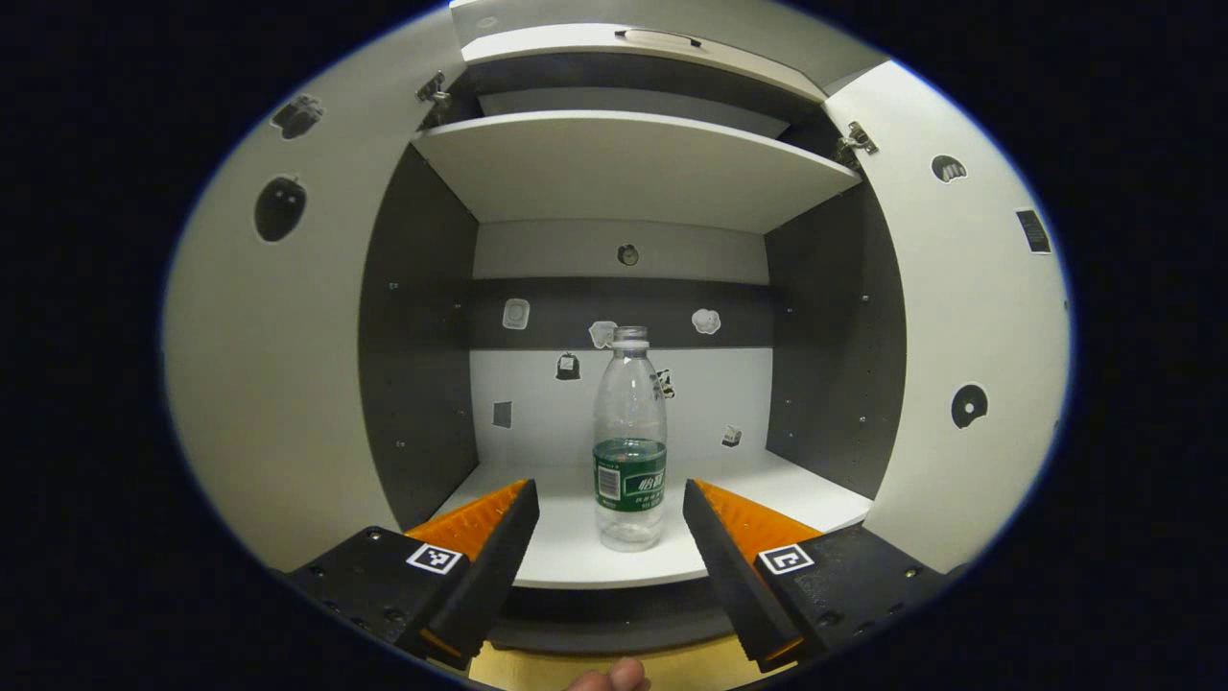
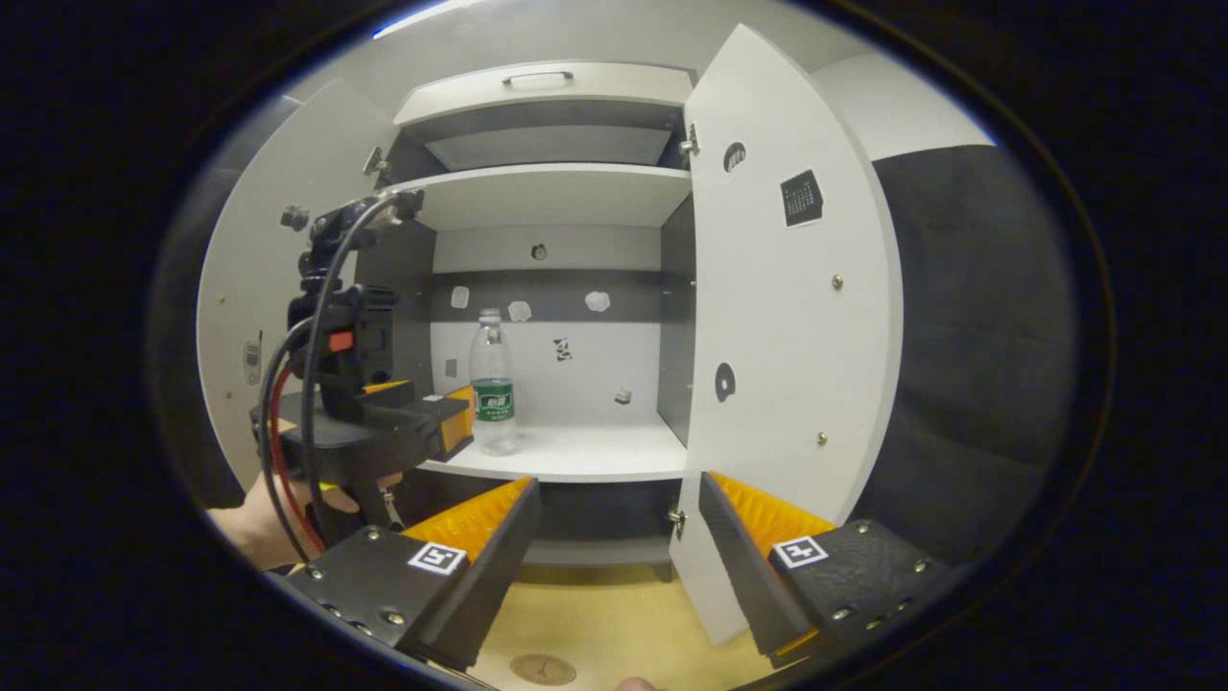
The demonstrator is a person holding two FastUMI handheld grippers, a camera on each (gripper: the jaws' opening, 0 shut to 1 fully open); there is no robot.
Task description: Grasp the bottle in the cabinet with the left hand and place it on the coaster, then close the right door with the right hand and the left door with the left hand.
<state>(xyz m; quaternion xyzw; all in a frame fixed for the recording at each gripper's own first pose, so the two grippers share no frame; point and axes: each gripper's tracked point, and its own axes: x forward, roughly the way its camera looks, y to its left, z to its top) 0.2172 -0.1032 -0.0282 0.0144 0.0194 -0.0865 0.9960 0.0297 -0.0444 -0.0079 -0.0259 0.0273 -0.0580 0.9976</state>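
The left claw [image 1: 610,537] stands open, its two fingers spread wide at the shelf's front lip, with nothing between them yet. Just ahead of it and centred in the gap stands the clear plastic bottle with a green label band [image 1: 629,440], upright on the white lower shelf of the cabinet [image 1: 729,480], apart from both fingers. The step in hand looks like the approach for the grasp. To do it well, I judge the left claw should go straight in and level, so the fingers pass either side of the bottle at the label band, low enough that the thin, nearly empty body does not tip or squash, then close gently.

The right claw [image 2: 614,537] is also open and empty, waiting low over the pale wooden table [image 2: 614,624]; a small round coaster [image 2: 542,669] lies just below it. Beyond its right finger hangs the open white right door [image 2: 787,365]; the open white left door [image 1: 278,384] flanks the left claw.

The bottle's label carries pale characters and a barcode, too small to read. Small dark stickers dot the doors and back wall.
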